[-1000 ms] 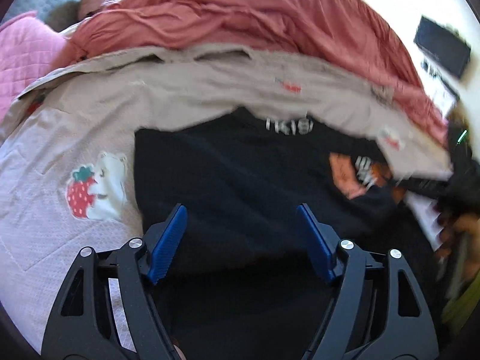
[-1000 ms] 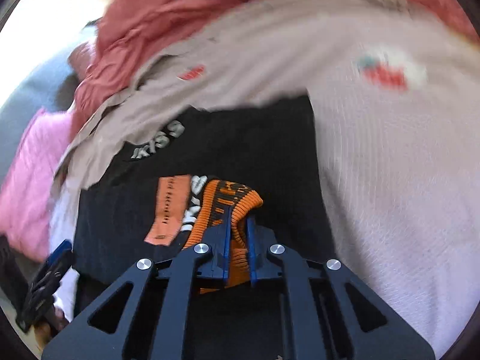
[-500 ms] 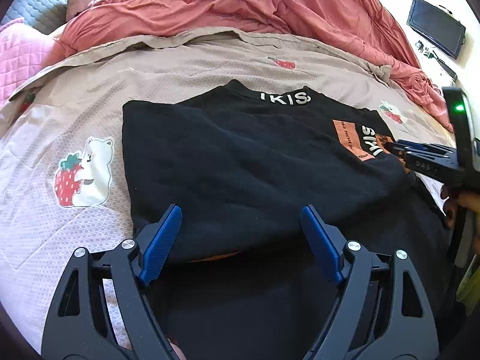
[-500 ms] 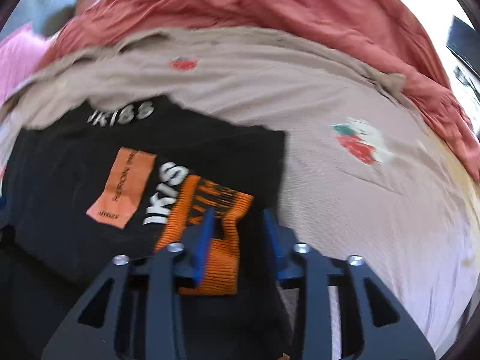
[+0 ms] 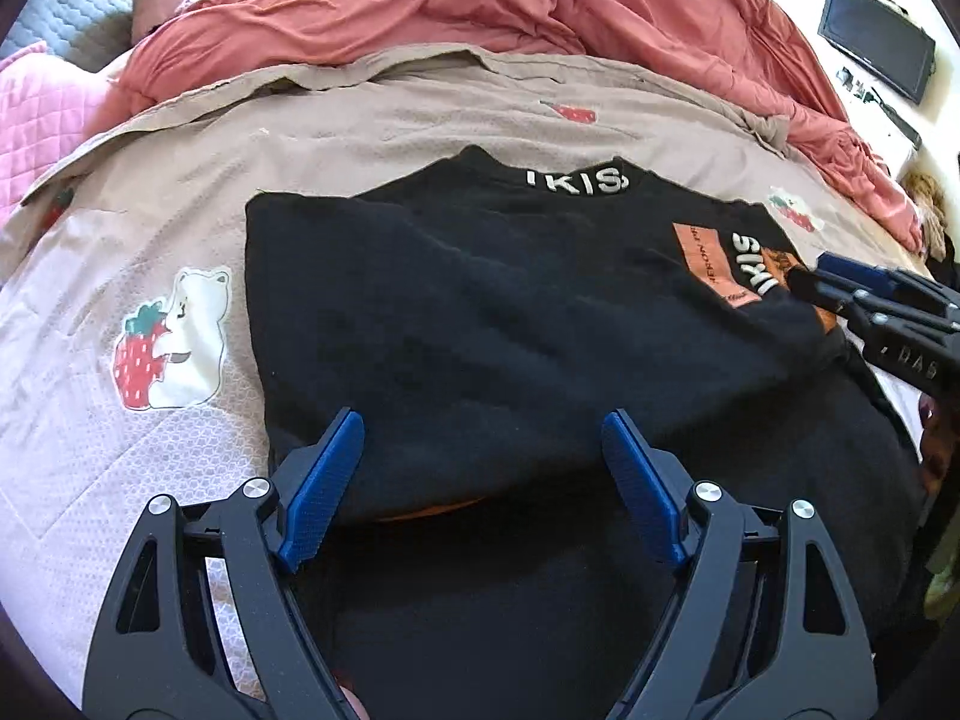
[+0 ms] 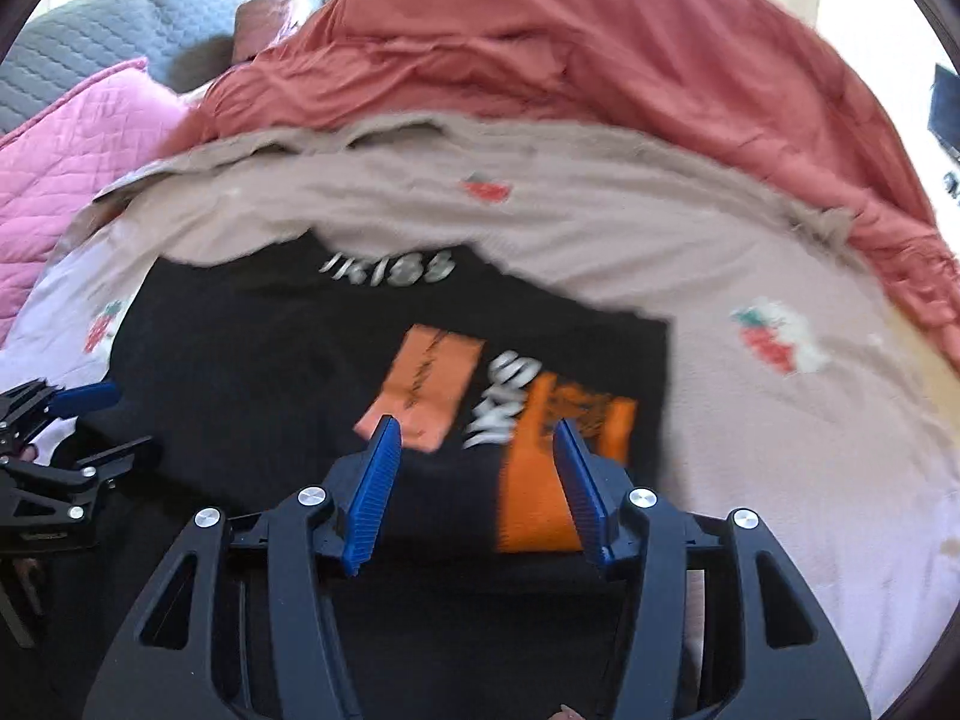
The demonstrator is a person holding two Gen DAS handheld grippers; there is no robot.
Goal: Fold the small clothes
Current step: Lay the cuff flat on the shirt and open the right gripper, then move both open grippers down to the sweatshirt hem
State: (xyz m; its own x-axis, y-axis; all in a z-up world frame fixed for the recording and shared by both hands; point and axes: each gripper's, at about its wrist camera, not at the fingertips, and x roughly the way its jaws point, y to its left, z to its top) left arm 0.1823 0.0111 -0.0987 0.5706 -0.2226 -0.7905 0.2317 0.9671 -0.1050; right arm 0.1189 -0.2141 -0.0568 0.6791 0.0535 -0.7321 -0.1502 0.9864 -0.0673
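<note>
A black sweatshirt (image 5: 480,312) with white collar lettering (image 5: 579,180) lies on the beige bed cover, its sides folded in. An orange patch (image 6: 423,387) and an orange striped cuff (image 6: 540,480) lie on its right part. My left gripper (image 5: 483,420) hovers open over the near folded edge with nothing between its fingers. My right gripper (image 6: 475,425) stands open over the cuff, whose near end lies by the right finger (image 6: 579,480) with no pad pressing on it. The right gripper (image 5: 840,288) also shows at the shirt's right edge in the left wrist view.
The beige bed cover (image 5: 372,120) has strawberry-and-bear prints (image 5: 171,339). A bunched red duvet (image 5: 510,6) fills the far side, with a pink quilted pillow (image 6: 78,138) at far left. A dark screen (image 5: 876,39) is beyond the bed at right. A hand (image 5: 936,426) shows at right.
My right gripper has let go of the orange cuff, opened, rolled and drawn back; the cuff now lies flat on the shirt. The left gripper has stayed put, open.
</note>
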